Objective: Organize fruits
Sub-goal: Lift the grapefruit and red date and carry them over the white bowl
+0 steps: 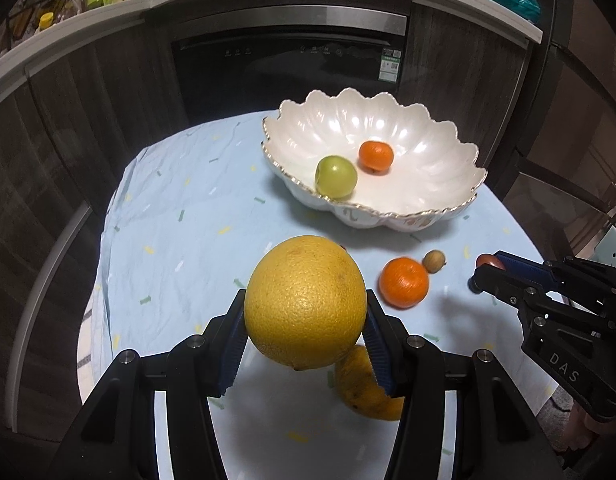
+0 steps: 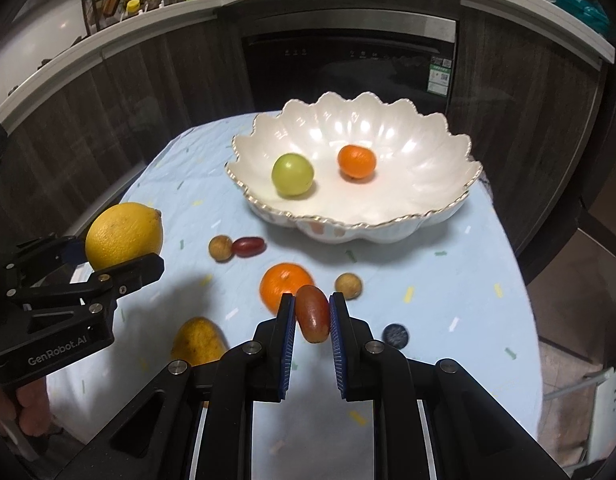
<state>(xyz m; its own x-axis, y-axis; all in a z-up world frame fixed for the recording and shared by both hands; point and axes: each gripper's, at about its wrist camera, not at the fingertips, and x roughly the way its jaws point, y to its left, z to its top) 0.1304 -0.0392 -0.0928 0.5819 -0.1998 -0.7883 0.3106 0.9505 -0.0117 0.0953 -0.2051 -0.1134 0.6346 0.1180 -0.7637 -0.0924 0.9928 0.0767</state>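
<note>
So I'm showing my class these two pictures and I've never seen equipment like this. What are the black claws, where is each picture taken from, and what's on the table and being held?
There is no robot here. A person holds a hand-operated claw in each hand, and each claw carries a wide-angle camera looking forward along its two fingers. That makes two pictures of one table, and each also catches the other claw at its side.

The left claw is closed on a big yellow citrus fruit. The right claw grips a small red oblong fruit.

On the pale blue tablecloth stands a white scalloped bowl holding a green fruit and a small orange. Loose on the cloth lie a larger orange, two small brown fruits, another red fruit, a yellow fruit and a dark round one.
</note>
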